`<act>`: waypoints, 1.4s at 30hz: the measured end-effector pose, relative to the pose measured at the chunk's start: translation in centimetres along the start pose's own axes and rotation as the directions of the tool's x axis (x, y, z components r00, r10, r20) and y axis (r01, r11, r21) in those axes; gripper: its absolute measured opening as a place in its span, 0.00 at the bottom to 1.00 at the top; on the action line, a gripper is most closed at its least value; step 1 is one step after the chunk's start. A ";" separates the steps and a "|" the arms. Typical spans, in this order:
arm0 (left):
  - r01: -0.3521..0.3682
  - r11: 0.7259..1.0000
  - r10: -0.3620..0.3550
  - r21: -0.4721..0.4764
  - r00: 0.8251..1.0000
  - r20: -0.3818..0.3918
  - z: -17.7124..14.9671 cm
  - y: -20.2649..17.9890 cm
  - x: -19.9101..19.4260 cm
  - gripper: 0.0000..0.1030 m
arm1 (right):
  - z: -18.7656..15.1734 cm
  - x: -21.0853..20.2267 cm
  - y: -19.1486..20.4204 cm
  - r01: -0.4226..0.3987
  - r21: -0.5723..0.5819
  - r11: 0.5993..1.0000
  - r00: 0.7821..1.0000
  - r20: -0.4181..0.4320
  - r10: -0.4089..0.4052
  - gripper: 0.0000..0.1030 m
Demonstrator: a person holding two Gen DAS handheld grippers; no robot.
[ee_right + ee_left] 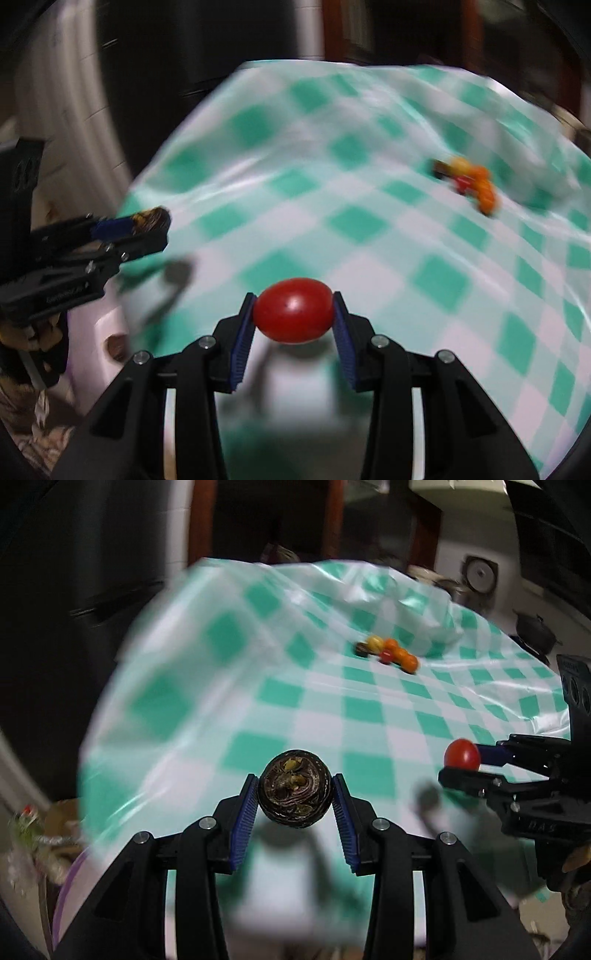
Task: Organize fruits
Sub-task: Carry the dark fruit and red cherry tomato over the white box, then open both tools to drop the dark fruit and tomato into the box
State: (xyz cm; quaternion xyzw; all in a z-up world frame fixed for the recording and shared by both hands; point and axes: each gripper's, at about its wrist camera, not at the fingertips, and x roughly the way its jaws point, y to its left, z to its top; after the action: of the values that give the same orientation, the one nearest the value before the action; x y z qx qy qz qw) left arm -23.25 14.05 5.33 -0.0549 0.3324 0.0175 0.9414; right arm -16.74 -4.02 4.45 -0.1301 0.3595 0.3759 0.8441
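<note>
My left gripper [294, 794] is shut on a dark brown wrinkled fruit [294, 789] and holds it above the near part of the table. It also shows at the left of the right wrist view [147, 229]. My right gripper [293, 314] is shut on a red cherry tomato [293, 311], also lifted above the cloth. It shows at the right of the left wrist view with the tomato [462, 755] in it. A small cluster of orange, yellow, red and dark fruits [389, 651] lies on the far part of the table, blurred in the right wrist view [469, 181].
The table wears a green and white checked plastic cloth [362, 709] that bulges up at the far right [424, 605]. Its left edge drops off to dark furniture. Clutter sits below the near left corner [33, 834].
</note>
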 end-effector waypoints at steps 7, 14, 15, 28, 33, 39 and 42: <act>-0.177 0.977 0.179 -0.122 0.984 0.006 -6.6 8.7 -8.1 0.37 | 0.2 0.6 12.4 -0.135 -0.228 0.964 0.991 -0.049 0.128 0.40; -0.345 0.910 0.328 -0.231 0.938 -0.107 -12.7 16.6 -9.6 0.37 | -1.5 3.0 24.1 -0.250 -0.470 0.847 0.967 -0.163 0.195 0.40; -0.362 0.902 0.341 -0.235 0.932 -0.125 -13.4 17.2 -9.3 0.37 | -2.0 3.6 25.3 -0.261 -0.491 0.831 0.964 -0.183 0.195 0.40; -0.344 0.906 0.205 -0.247 0.867 -0.454 -17.3 22.6 1.9 0.37 | -8.0 15.3 31.1 -0.347 -0.590 0.730 0.885 -0.463 0.047 0.40; -0.298 0.937 0.141 -0.182 0.800 -0.583 -18.0 23.5 7.4 0.37 | -9.9 19.3 32.1 -0.361 -0.625 0.692 0.840 -0.540 -0.049 0.40; -0.246 0.968 0.154 -0.047 0.734 -0.661 -18.7 22.4 12.1 0.37 | -12.9 22.1 33.1 -0.366 -0.688 0.627 0.796 -0.580 -0.172 0.40; -0.237 0.971 0.170 -0.005 0.711 -0.682 -19.4 22.1 13.3 0.37 | -13.8 22.7 32.9 -0.375 -0.691 0.618 0.775 -0.600 -0.199 0.40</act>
State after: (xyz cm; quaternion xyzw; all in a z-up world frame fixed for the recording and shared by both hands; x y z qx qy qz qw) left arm -26.56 33.74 -20.03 -0.0637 0.6546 0.1153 0.7444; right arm -37.35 24.00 -19.63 -0.5804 0.4241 0.4717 0.5107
